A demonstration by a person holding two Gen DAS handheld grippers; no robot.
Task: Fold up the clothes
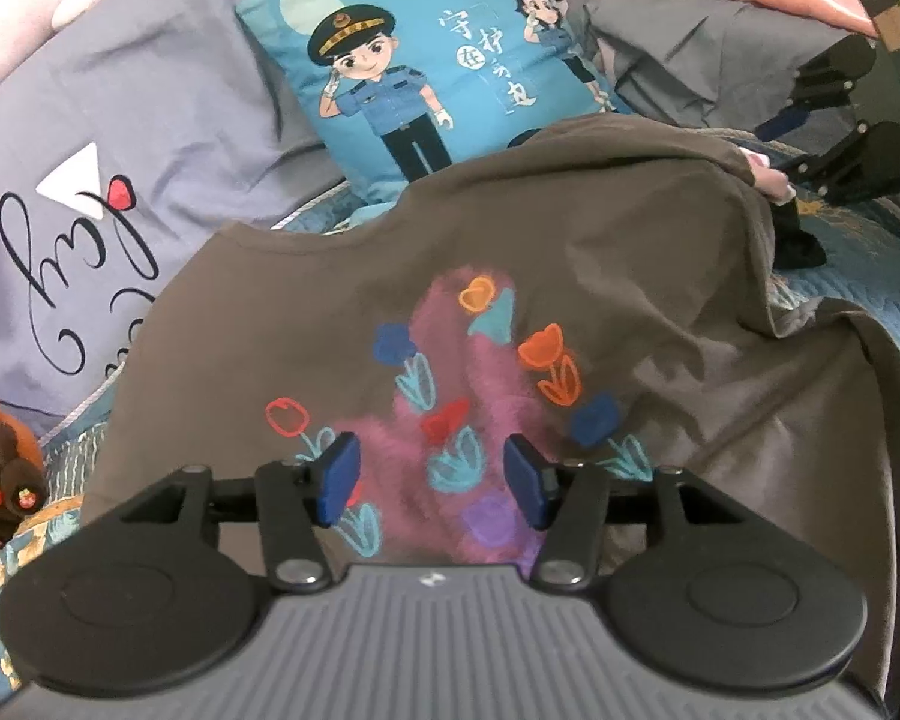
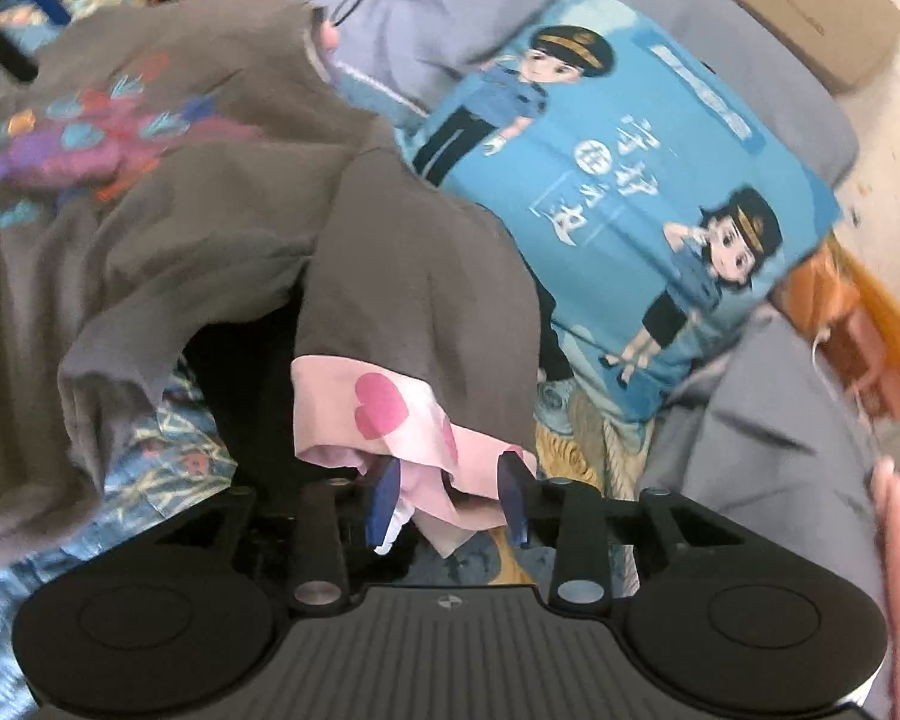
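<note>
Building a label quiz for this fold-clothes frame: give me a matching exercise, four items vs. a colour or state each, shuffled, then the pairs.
Column 1:
1. brown T-shirt
2. pink cloth
3. cushion
4. left tongs

Column 2:
A. blue, printed with cartoon officers in uniform
B. open, hovering over the flower print
C. spread on the bed, tulip print facing up
D. heart pattern, lying between the fingers of the right tongs

Pairs: 1-C, 2-D, 3-A, 4-B
</note>
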